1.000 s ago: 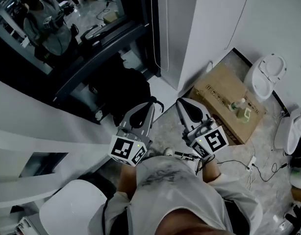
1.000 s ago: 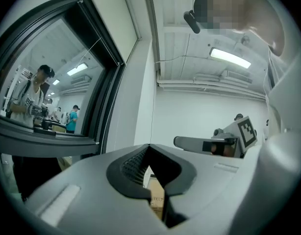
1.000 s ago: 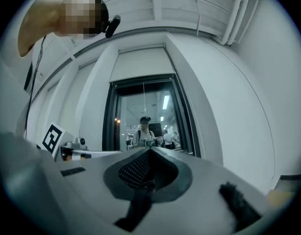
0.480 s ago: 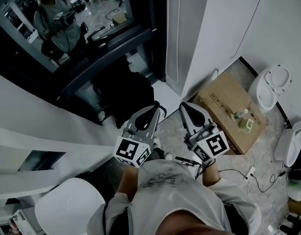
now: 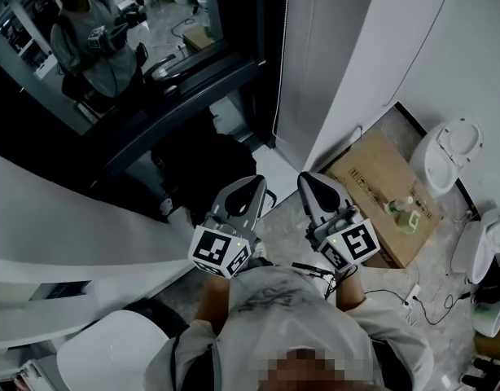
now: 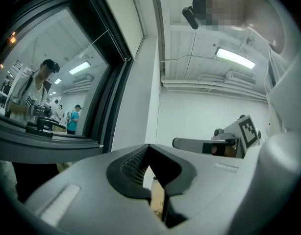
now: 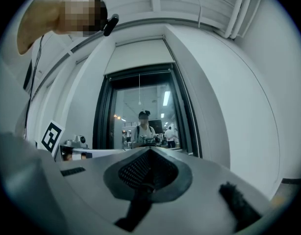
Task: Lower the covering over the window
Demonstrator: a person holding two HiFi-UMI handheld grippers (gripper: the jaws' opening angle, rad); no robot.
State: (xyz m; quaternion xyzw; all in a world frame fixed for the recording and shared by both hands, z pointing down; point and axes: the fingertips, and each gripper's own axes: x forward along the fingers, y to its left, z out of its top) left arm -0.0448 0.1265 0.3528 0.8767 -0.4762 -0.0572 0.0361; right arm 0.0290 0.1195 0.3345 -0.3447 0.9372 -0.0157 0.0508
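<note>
Left gripper (image 5: 248,184) is closed and empty, and it points toward the uncovered window (image 5: 136,47). I think the covering is rolled up above the glass. Its bead chain (image 5: 278,80) hangs beside the frame. Right gripper (image 5: 309,179) is closed and empty too. This looks like the approach; next, one gripper must open and take the chain.

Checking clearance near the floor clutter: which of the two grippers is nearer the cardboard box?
The right gripper: in the head view it is next to the cardboard box, with the left gripper beyond it, farther from the box.
</note>
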